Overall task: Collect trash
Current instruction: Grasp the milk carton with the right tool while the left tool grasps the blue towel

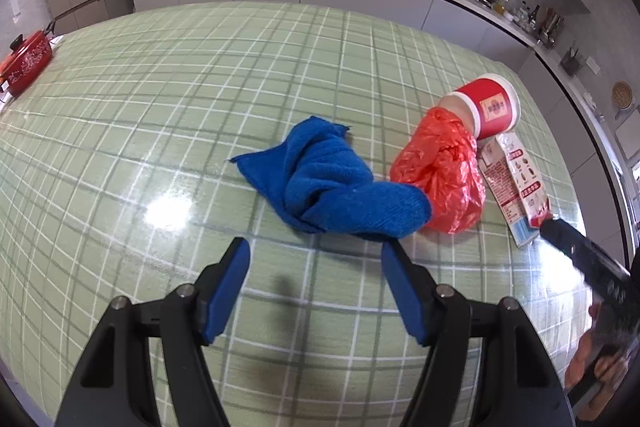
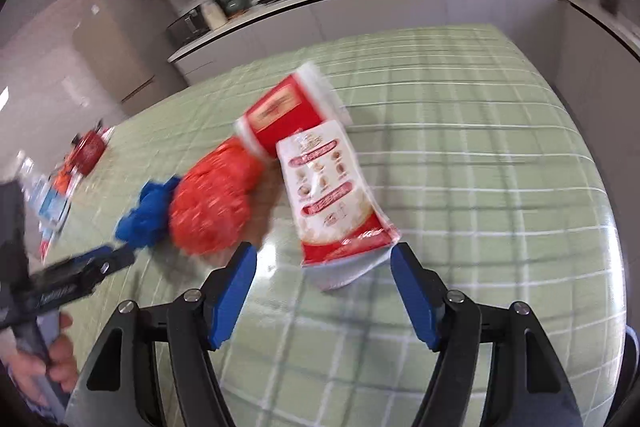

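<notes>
A: Left view: left claw (image 1: 316,263) apart, empty, just short of the cloth (image 1: 328,183); bag (image 1: 440,179) beside it on the worktop (image 1: 160,87).

B: Right view: right claw (image 2: 322,269) apart around the carton (image 2: 336,195) end, pads clear. Centre, then close.

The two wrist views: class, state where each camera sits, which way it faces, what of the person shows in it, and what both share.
Left wrist: on the left hand-held gripper, angled down at the blue cloth; its open fingers show, plus the right hand-held gripper.
Right wrist: on the right hand-held gripper, angled down at the carton; its open fingers show, plus a hand.
Shared: cloth, red bag, cup, carton, green table.
</notes>
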`<action>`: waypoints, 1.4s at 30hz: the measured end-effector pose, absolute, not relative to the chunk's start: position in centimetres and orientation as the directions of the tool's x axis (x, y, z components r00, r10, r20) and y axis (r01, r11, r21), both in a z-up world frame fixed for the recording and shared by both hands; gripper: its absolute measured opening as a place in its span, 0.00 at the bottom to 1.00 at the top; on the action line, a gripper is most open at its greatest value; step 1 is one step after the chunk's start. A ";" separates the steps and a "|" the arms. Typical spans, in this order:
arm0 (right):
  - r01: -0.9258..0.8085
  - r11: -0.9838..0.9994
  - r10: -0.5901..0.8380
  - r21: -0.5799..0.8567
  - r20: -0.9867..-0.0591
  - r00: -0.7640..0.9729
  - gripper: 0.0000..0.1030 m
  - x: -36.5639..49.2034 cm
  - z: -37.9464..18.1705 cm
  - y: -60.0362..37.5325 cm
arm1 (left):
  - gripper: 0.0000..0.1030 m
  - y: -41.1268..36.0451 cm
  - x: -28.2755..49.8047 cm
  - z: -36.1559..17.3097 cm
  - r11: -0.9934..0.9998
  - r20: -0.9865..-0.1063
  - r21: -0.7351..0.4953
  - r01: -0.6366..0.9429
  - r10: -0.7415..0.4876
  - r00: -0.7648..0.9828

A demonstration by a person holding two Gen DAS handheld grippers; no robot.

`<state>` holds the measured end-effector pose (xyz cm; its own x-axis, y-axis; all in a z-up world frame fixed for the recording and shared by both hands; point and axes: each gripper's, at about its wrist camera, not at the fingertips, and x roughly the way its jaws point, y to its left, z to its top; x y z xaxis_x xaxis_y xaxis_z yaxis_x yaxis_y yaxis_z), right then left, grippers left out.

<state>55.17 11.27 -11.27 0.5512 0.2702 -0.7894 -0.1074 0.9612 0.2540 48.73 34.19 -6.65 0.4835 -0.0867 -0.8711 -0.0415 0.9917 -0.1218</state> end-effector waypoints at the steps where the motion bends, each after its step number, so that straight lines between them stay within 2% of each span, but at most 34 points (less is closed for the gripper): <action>1: -0.099 0.965 0.256 0.244 -0.786 0.563 0.69 55.1 -11.2 11.3 | 0.68 34.2 48.8 -6.7 0.991 -0.872 -0.125 -0.041 -0.090 0.481; 4: -0.070 0.965 0.246 0.252 -0.781 0.574 0.69 55.6 -11.0 11.2 | 0.68 34.3 49.3 -6.8 0.989 -0.872 -0.144 -0.038 -0.109 0.478; 10: -0.036 0.984 0.164 0.177 -0.792 0.589 0.70 57.3 -11.4 11.5 | 0.68 34.2 50.7 -6.7 0.984 -0.861 -0.178 -0.026 -0.143 0.488; 19: -0.058 0.986 0.162 0.155 -0.830 0.534 0.70 59.7 -13.4 12.9 | 0.67 33.8 53.8 -8.3 0.977 -0.865 -0.214 -0.008 -0.186 0.466; 21: -0.053 0.986 0.160 0.156 -0.832 0.531 0.64 59.7 -13.8 13.0 | 0.55 34.2 53.9 -8.6 0.972 -0.859 -0.235 -0.001 -0.207 0.468; 23: -0.060 0.989 0.144 0.132 -0.833 0.534 0.59 59.6 -13.8 13.3 | 0.35 34.4 53.8 -8.9 0.972 -0.859 -0.237 0.009 -0.214 0.466; 24: -0.064 0.989 0.145 0.132 -0.832 0.535 0.58 59.5 -13.8 13.5 | 0.29 34.5 53.8 -9.1 0.970 -0.858 -0.241 0.008 -0.217 0.466; 29: -0.054 0.986 0.163 0.160 -0.819 0.551 0.56 58.3 -13.2 13.5 | 0.21 35.1 52.6 -9.0 0.968 -0.842 -0.252 0.012 -0.225 0.490; 42: -0.036 0.981 0.177 0.190 -0.806 0.564 0.56 54.6 -11.9 12.1 | 0.20 35.3 48.0 -7.5 0.966 -0.825 -0.255 0.045 -0.242 0.511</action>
<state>54.56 12.10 -11.88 0.5645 0.1771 -0.8062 -0.0360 0.9811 0.1903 47.97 35.26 -7.52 0.5114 -0.2419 -0.8246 0.0453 0.9658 -0.2553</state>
